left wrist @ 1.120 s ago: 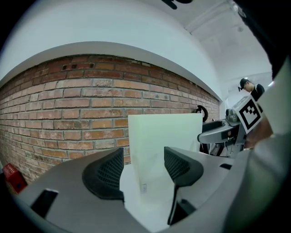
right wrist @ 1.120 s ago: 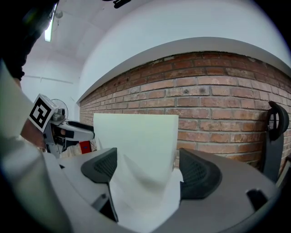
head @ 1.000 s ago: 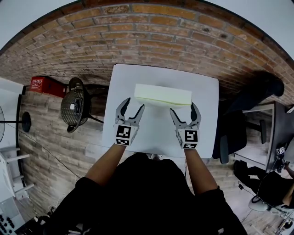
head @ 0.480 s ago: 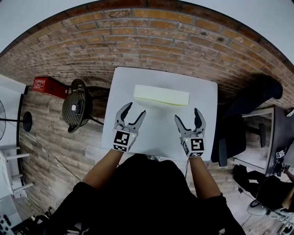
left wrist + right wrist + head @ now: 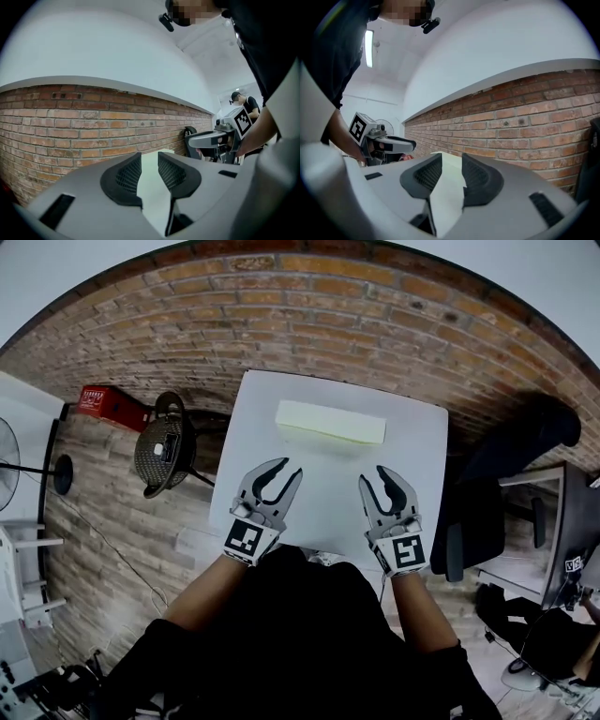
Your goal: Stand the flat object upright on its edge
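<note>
A long pale yellow-green block rests on the far part of the white table. I cannot tell whether it rests on its face or its edge. My left gripper hovers over the table's near left, well short of the block. My right gripper is level with it on the near right. Both sets of jaws are closing with a narrow gap left and nothing between them. In the left gripper view my left gripper faces the brick wall, with the right gripper beside it. The right gripper view shows my right gripper likewise empty.
A brick wall rises just behind the table. A round black mesh object and a red crate sit on the wooden floor at the left. A black office chair stands close to the table's right edge.
Both grippers have drawn back from the block's ends toward the table's near edge. Their jaws have narrowed from wide open. The block stays where it was.
</note>
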Tool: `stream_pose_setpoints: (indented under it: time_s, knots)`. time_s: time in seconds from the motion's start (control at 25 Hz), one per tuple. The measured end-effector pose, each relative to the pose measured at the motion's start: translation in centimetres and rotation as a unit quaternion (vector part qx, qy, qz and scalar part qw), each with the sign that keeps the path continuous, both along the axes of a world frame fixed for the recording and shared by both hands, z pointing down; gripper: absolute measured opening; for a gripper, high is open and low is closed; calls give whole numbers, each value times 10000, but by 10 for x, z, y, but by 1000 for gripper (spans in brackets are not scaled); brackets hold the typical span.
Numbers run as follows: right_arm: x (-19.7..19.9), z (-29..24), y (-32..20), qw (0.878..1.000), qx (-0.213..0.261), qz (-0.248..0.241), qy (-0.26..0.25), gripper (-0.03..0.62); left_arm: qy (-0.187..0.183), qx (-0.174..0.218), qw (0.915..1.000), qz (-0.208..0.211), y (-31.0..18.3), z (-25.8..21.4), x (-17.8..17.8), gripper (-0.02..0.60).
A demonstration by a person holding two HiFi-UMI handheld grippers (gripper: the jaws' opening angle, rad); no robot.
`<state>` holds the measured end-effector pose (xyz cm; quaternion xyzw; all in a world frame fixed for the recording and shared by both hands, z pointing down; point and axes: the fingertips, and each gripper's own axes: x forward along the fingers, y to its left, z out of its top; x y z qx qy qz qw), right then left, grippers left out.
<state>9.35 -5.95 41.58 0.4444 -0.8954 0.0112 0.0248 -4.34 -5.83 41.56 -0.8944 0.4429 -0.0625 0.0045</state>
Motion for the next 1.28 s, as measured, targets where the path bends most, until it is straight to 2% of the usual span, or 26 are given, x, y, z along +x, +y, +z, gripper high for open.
stream_pose_setpoints:
  time_s: [0.2,0.32,0.56,0.76,1.28]
  knots:
    - [-13,-23,18,9993,71,-323,-148,8,94,-37,9999,42,15,-16,4,39]
    - [-20,-27,23,9990,-12,-438,-127,5,116,-39,9998,181,22,-24,6,18]
    - [-36,-35,25,9990,-108,-420,-94,5,183,6,9985,525,22,-43,2,18]
    - [-50,-52,26,9992,34,-343,-209,5,262,70,9970,727,20,-52,-2,18]
    - [-64,-62,28,9997,39,-172,-165,5,380,110,9942,1003,21,-64,-5,18]
